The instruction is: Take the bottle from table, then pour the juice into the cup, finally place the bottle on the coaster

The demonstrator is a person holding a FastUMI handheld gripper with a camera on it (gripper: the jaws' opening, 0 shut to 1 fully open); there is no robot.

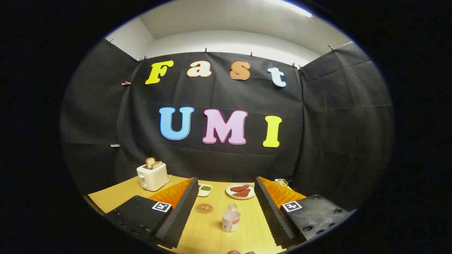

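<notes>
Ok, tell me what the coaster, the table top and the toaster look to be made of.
Coaster: likely cork or wood; a brown matt disc with a faint pattern. Table top: wood or wood-look laminate; pale yellow with straight grain lines. Toaster: cream casing with a soft sheen, probably plastic or painted metal. The gripper is open, its fingers either side of the bottle.

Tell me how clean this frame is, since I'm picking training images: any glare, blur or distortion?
Gripper view: strong fisheye bending, the booth walls bowing; a bright ceiling light blows out above; the wooden table is evenly lit, with soft shadows; the bottle, coaster and plate look sharp; the open gripper frames the bottle between its fingers, untouched.
</notes>
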